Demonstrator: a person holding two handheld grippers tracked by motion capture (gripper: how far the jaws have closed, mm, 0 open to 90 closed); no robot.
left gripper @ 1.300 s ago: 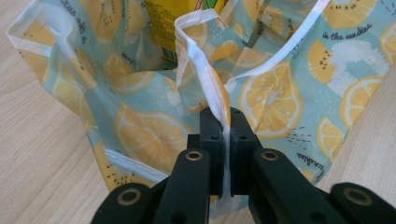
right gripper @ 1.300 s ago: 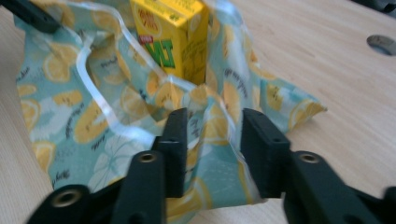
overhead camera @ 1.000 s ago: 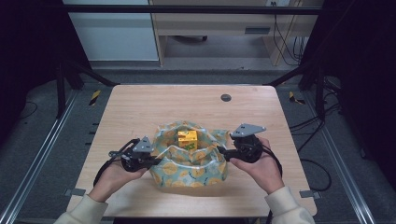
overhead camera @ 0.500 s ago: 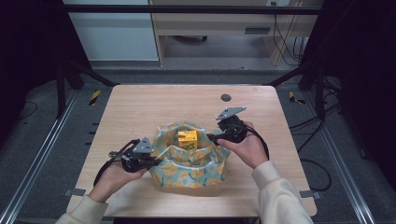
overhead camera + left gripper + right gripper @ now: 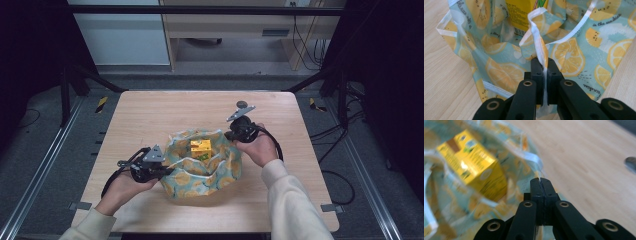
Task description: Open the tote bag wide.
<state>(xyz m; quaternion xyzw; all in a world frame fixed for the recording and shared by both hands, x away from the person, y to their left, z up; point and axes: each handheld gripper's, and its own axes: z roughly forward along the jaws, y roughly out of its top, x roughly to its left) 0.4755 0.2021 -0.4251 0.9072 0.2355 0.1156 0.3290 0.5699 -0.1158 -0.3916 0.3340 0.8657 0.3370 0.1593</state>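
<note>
Left gripper [image 5: 543, 72] pinches the near-left hem of the cloth [image 5: 202, 170] around the box [image 5: 200, 149] at mid-table; right gripper [image 5: 541, 187], jaws just closed, seems to nip the far-right edge. Confirm that bite, then lift both evenly inward.
</note>
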